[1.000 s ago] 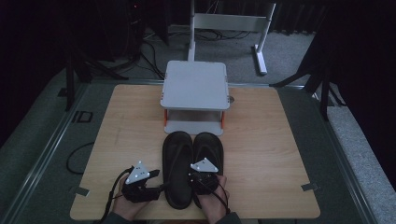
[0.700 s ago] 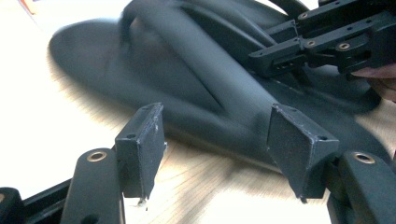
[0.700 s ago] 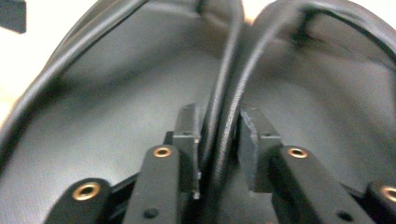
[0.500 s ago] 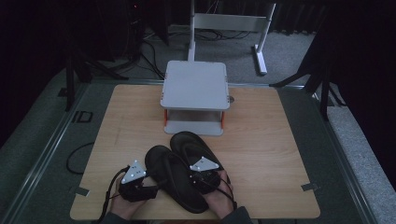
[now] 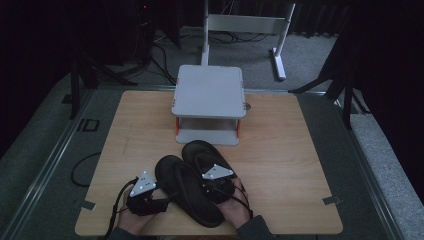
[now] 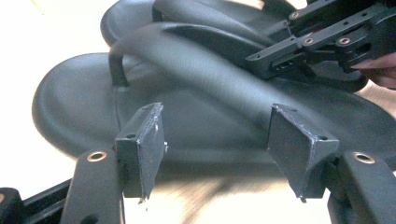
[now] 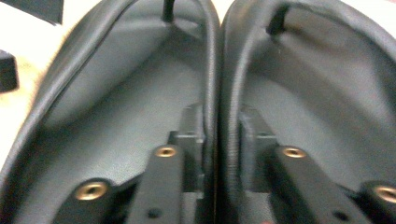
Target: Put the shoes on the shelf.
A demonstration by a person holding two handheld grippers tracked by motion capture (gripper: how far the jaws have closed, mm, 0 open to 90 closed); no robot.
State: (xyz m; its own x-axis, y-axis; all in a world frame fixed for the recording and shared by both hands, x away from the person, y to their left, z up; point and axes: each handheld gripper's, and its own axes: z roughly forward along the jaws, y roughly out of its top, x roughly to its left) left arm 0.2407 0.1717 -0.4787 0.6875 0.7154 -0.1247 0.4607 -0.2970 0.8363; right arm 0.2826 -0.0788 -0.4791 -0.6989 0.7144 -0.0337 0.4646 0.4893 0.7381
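Two black flip-flops lie side by side on the wooden table (image 5: 295,150), toes turned toward the far left. My right gripper (image 5: 204,167) reaches over them, and its jaws have just been closing. In the right gripper view they (image 7: 219,140) pinch the inner straps of the left flip-flop (image 7: 116,116) and the right flip-flop (image 7: 327,107) together. My left gripper (image 5: 164,201) sits on the table at the left flip-flop's (image 5: 192,200) near edge. Its jaws (image 6: 217,144) stand open with only the sole (image 6: 70,107) ahead of them. The right gripper (image 6: 317,37) shows beyond.
A grey two-level stand (image 5: 208,92) with orange posts stands at the table's far middle, just beyond the flip-flops' toes. Behind the table are a white frame (image 5: 250,22) and cables on the dark floor. Bare wood lies left and right of the flip-flops.
The pair of flip-flops has swung from straight ahead to slanting, toes toward the far left. The right gripper turned with them. The left gripper has stayed put.
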